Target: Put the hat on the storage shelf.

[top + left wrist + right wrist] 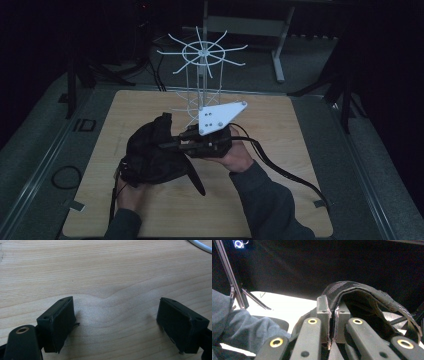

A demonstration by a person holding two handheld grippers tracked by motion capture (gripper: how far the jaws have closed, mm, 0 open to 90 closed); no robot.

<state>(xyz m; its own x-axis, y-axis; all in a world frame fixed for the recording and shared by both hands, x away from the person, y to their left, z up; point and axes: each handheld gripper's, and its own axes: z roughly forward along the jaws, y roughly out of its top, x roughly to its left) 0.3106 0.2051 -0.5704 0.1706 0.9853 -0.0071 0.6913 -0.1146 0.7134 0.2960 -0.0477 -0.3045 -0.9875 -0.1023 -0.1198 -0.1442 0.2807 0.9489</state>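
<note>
So the right hand-held gripper (333, 322) is clamped on the black bag's (152, 152) zippered edge, lifting it off the tabletop (280, 145). Left hand-held gripper (117, 325) sits wide apart, empty. Next up, probably hooking it onto the white rack (202, 52).

The black fabric bag (152, 152) sits on the light wooden table (280, 150), apparently just before the white wire rack (202, 75).
</note>
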